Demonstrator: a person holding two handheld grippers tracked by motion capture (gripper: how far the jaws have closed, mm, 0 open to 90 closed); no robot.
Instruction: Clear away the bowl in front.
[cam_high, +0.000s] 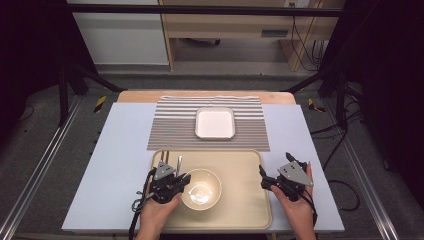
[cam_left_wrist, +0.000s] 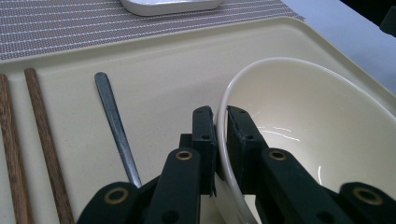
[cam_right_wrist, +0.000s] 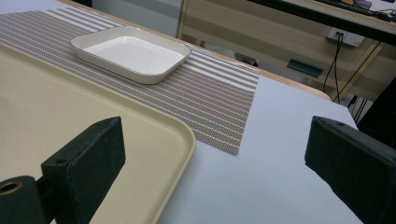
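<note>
Left gripper view shows the left gripper (cam_left_wrist: 221, 122) pinched on the near-left rim of the cream bowl (cam_left_wrist: 308, 121), 1 jaw outside the wall and 1 inside, the thin rim running up between them. So the bowl lies directly ahead and to the right of that gripper, its open mouth facing up, resting on the beige tray (cam_high: 240, 165). Left of the jaws, on the same tray, lie 2 wooden chopsticks (cam_left_wrist: 28, 140) and a metal handle (cam_left_wrist: 114, 126), all pointing away toward the striped placemat (cam_high: 175, 125).

From the high view, the bowl (cam_high: 201, 189) sits at the tray's left-centre, touching the left gripper (cam_high: 181, 181); the white square dish (cam_high: 215, 123) lies straight beyond on the mat. The right gripper (cam_high: 264, 176) hovers at the tray's right edge, jaws wide with nothing between them, well apart from the bowl. Any lift likely belongs to the left hand.
</note>
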